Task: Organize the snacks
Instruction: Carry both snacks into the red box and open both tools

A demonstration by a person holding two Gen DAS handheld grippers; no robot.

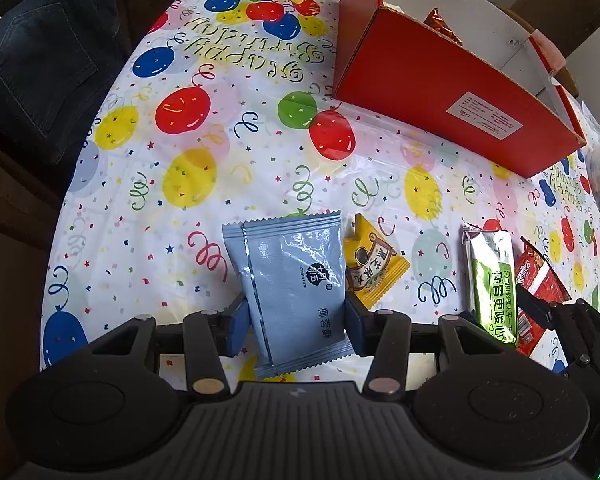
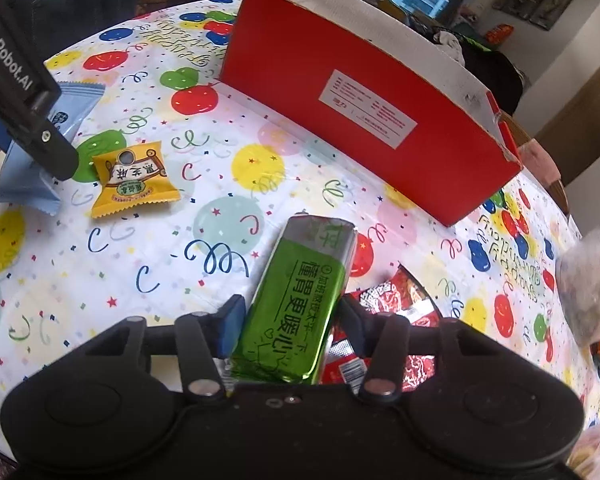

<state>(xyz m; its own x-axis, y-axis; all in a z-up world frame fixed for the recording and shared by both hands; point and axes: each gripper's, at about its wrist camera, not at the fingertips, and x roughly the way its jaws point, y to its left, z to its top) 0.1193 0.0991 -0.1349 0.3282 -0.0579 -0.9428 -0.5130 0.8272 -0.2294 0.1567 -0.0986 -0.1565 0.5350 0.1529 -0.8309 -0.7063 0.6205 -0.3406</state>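
Observation:
My left gripper (image 1: pixel 296 322) is shut on a grey-blue snack packet (image 1: pixel 290 276), holding it by its lower sides above the table. My right gripper (image 2: pixel 288 326) is shut on a green snack bar (image 2: pixel 300 300), which also shows in the left wrist view (image 1: pixel 494 280). A yellow candy packet (image 1: pixel 374 266) lies on the tablecloth between them; it also shows in the right wrist view (image 2: pixel 134 184). A red snack packet (image 2: pixel 396 300) lies under the right gripper, partly hidden. The open red box (image 1: pixel 452 92) stands behind, with an orange packet (image 1: pixel 442 24) inside.
The round table carries a balloon-print birthday cloth (image 1: pixel 188 176). A chair with dark jeans (image 1: pixel 48 60) stands at the far left. A clear plastic bag (image 2: pixel 592 280) lies at the right edge. The red box (image 2: pixel 364 108) blocks the far right side.

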